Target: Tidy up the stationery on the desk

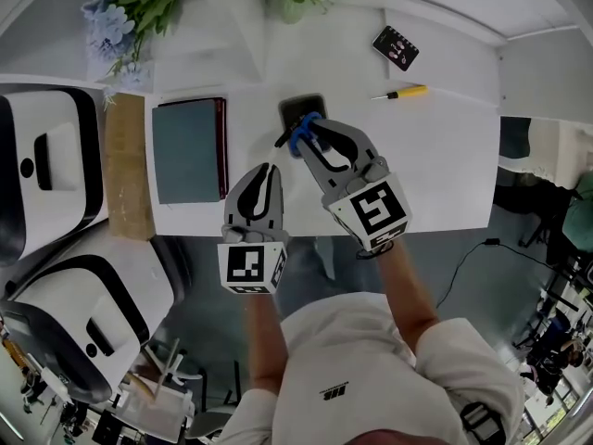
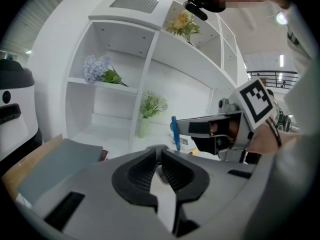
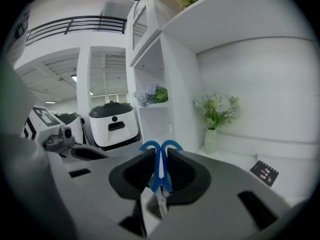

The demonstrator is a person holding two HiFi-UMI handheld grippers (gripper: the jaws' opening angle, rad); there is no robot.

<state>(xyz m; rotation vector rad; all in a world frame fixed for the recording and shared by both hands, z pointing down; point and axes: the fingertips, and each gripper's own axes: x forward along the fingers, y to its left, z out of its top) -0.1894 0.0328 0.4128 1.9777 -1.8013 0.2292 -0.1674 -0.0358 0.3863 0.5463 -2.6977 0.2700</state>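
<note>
Right gripper clamped on the blue-handled scissors, hanging over the dark holder at the desk's middle.

Nearest me, my left gripper has its pads drawn together with nothing between them, just above the desk's front edge. Just beyond it, the right gripper's jaws are pinched on the scissors' handles, blue loops poking out past the tips, above the square dark holder. The gripper covers part of the holder, so I can't tell what sits inside. Left of the holder lies a grey notebook. Farther back right lie a yellow-handled tool and a small black card.
</note>
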